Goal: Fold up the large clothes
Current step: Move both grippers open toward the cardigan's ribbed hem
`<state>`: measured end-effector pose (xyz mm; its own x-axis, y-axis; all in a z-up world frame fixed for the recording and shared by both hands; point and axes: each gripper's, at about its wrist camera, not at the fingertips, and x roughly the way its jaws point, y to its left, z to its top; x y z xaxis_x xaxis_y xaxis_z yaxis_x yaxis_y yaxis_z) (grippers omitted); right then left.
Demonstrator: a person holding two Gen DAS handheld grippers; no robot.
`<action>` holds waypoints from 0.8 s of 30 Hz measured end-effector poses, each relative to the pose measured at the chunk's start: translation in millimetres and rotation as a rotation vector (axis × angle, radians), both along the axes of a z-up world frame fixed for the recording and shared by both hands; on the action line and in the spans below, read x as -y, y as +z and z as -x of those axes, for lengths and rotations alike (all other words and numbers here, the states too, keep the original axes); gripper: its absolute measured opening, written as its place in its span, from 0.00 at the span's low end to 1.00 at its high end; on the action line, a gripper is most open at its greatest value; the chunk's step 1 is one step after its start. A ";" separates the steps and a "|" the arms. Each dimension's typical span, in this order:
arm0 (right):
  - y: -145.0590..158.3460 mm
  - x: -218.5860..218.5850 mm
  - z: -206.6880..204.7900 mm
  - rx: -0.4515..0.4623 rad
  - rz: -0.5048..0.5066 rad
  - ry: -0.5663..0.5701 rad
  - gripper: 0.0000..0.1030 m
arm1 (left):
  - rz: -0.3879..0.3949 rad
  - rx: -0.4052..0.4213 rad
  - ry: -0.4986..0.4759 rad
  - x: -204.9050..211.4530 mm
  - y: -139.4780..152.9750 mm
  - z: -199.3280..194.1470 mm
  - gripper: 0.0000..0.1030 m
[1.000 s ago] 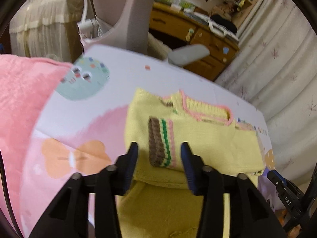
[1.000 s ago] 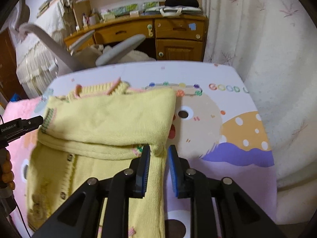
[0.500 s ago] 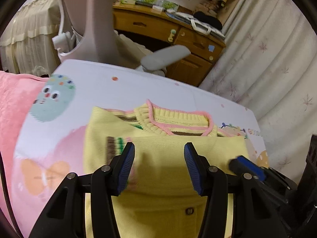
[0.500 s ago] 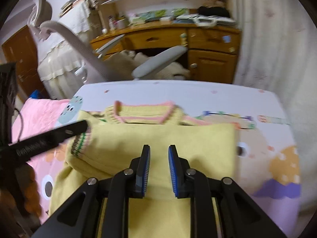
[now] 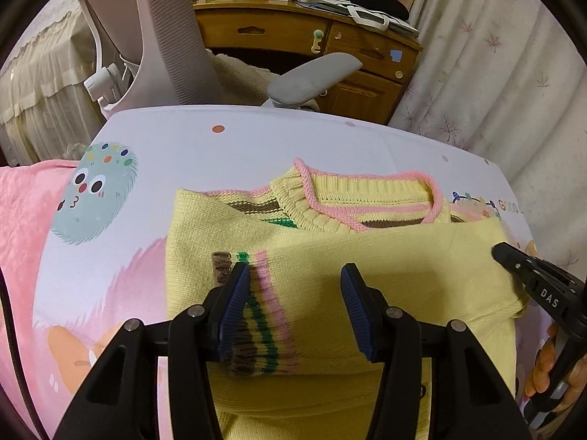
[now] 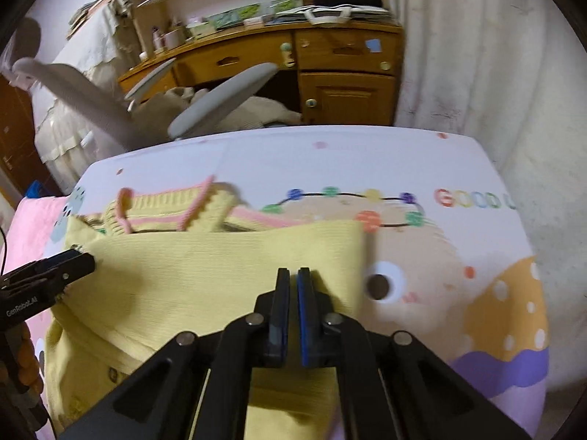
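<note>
A yellow knit cardigan (image 5: 367,256) with a pink-edged collar (image 5: 370,198) lies on the cartoon-print sheet (image 5: 256,146), its sleeves folded across the chest. My left gripper (image 5: 293,278) is open just above the striped cuff (image 5: 256,315) of the top sleeve, holding nothing. The cardigan also shows in the right wrist view (image 6: 220,267). My right gripper (image 6: 292,278) is shut above the sleeve's right part; the jaws stand almost together with no cloth seen between them. Each gripper's tip shows in the other view, the right one (image 5: 513,256) and the left one (image 6: 69,264).
A pink blanket (image 5: 22,227) lies at the left of the bed. A grey office chair (image 5: 312,77) and a wooden desk (image 5: 330,36) stand beyond the far edge. A curtain (image 5: 495,73) hangs at the right. Bare sheet (image 6: 440,256) lies right of the cardigan.
Both grippers have moved over the cardigan toward its collar. The right gripper has closed from a narrow gap to nearly touching. The left gripper stays open.
</note>
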<state>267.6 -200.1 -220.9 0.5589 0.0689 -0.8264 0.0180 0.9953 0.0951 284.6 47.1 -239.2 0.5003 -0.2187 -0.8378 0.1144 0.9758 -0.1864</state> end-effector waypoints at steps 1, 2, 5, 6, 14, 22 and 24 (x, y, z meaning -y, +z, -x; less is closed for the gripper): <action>-0.3 1.9 0.9 0.000 -0.007 -0.004 0.02 | -0.003 0.001 0.004 0.3 0.2 0.3 0.49; -1.1 3.1 1.9 0.000 -0.014 -0.003 0.02 | -0.008 0.001 0.006 1.2 0.5 0.0 0.49; 2.1 -1.0 0.8 -0.003 0.007 0.003 0.06 | -0.022 -0.020 0.012 4.2 3.4 -1.9 0.53; 3.8 -2.0 2.5 -0.003 0.007 0.005 0.06 | -0.028 -0.028 0.021 4.2 6.5 -1.4 0.59; 41.7 -8.0 26.3 0.014 -0.062 0.045 0.06 | -0.099 0.008 0.087 0.3 52.7 18.6 0.81; 86.5 -16.4 61.0 0.051 -0.082 0.104 0.07 | -0.181 0.066 0.122 5.4 101.7 49.9 0.84; 95.5 -19.7 68.9 0.054 -0.089 0.125 0.07 | -0.168 0.070 0.136 3.2 113.1 59.4 0.84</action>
<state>198.7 -180.4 -125.4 0.5846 0.2124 -0.7830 -0.1127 0.9770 0.1809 225.2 43.9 -126.1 0.5738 -0.0059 -0.8190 -0.0130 0.9998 -0.0163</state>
